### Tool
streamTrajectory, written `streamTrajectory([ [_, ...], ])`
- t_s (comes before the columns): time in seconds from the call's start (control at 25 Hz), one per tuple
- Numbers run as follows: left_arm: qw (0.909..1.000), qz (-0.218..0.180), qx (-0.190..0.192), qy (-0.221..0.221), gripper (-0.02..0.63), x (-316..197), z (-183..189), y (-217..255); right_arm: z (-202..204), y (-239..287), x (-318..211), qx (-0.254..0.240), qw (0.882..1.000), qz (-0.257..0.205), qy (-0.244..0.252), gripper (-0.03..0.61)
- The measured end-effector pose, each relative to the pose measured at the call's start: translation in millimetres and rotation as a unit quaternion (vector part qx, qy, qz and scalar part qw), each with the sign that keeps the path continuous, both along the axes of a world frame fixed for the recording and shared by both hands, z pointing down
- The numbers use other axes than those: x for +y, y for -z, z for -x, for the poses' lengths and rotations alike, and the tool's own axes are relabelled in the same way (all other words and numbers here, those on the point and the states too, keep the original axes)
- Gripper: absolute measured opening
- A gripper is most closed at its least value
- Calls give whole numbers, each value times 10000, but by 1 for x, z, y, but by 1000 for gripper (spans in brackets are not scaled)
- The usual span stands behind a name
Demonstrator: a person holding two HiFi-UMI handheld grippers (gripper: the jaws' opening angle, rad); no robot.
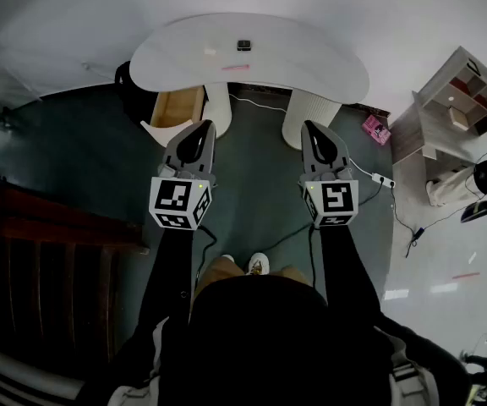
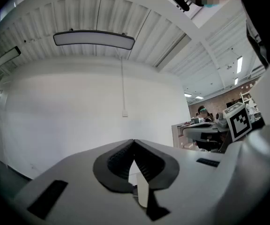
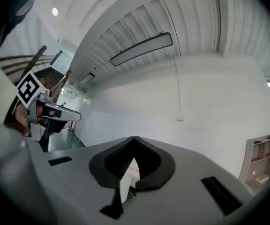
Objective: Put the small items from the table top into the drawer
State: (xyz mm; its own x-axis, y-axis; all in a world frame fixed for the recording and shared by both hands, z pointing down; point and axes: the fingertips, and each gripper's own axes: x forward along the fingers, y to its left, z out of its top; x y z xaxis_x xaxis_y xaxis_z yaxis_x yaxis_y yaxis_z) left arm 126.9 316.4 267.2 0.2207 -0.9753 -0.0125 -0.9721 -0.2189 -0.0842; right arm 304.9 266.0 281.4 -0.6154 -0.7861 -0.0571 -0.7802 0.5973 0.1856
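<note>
Left claw (image 1: 201, 128) and right claw (image 1: 312, 128) are each pressed together, empty.

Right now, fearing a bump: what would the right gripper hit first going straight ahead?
Probably the white table, at its front edge; the right gripper points level toward it. Height is unclear: clearing the top, it would reach the wall.

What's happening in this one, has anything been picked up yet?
A person stands short of the white table, holding the left gripper and right gripper level, both shut and empty. A small dark item and a thin pink item lie on the table top. The drawer under the table's left side stands open. Nothing is picked up yet.
</note>
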Motion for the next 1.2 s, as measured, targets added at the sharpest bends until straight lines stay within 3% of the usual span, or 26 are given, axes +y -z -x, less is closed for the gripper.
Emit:
streamTrajectory([
  [0.72, 9996, 144, -215, 108, 15, -7, 11, -6, 11, -2, -17, -368, 9991, 95, 204, 25],
  [1.2, 9997, 6, -236, 77, 15, -99, 57, -4, 56, 6, -98, -334, 9989, -110, 308, 25],
])
